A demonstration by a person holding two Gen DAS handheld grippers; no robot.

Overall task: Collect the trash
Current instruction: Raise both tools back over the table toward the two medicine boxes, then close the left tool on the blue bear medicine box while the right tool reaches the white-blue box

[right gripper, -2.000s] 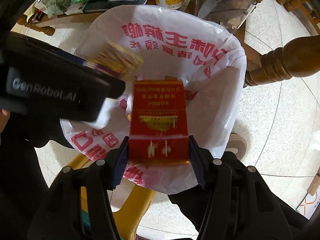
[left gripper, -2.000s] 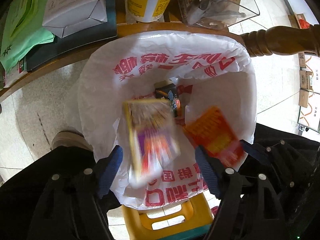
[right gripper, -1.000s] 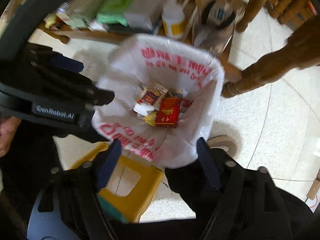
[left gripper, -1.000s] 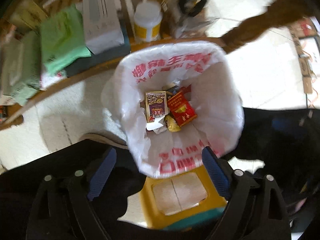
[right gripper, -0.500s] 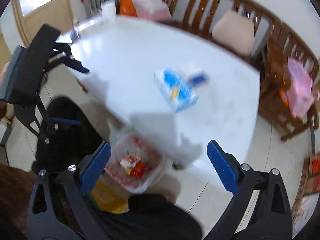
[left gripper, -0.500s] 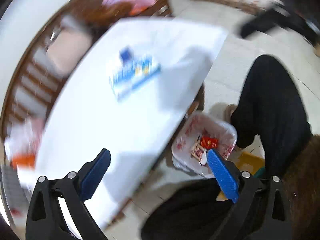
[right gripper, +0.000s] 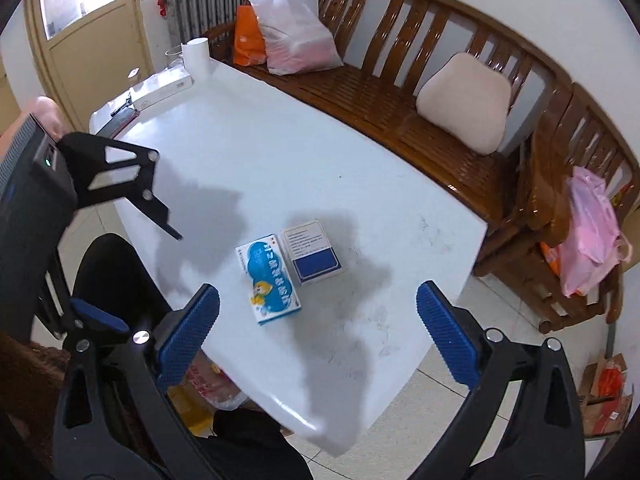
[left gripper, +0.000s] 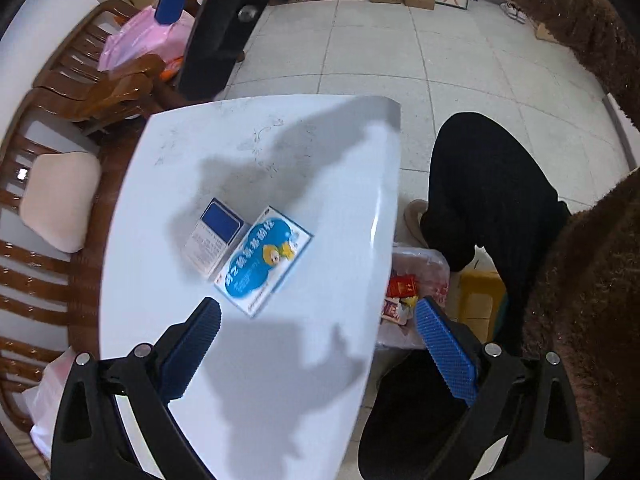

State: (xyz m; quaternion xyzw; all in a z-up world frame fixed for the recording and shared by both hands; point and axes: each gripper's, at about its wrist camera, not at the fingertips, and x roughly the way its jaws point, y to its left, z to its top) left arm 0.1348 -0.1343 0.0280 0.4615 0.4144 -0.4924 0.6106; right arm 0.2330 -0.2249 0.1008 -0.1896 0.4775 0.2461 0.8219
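Two boxes lie side by side on the white table point(left gripper: 280, 380) point(right gripper: 260, 168): a light blue cartoon box point(left gripper: 262, 260) point(right gripper: 270, 278) and a white box with a dark blue panel point(left gripper: 214, 236) point(right gripper: 312, 250). My left gripper point(left gripper: 320, 344) is open and empty above the table's near edge. My right gripper point(right gripper: 318, 332) is open and empty, raised above the boxes. The white trash bag point(left gripper: 420, 276) point(right gripper: 216, 384) sits below the table edge, holding a red packet point(left gripper: 402, 286) and other wrappers.
A wooden bench point(right gripper: 380, 96) with a beige cushion point(right gripper: 466, 102) point(left gripper: 56, 200) and plastic bags point(right gripper: 296, 40) runs along the table's far side. A pink bag point(right gripper: 592, 232) point(left gripper: 140, 40) sits on a chair. A yellow stool point(left gripper: 480, 292) stands by the trash bag. A white cup point(right gripper: 196, 58) stands at the table's far end.
Both grippers let their packets fall into the bag, then lifted from over the bag to above the table. Both jaws now stand wide open and empty.
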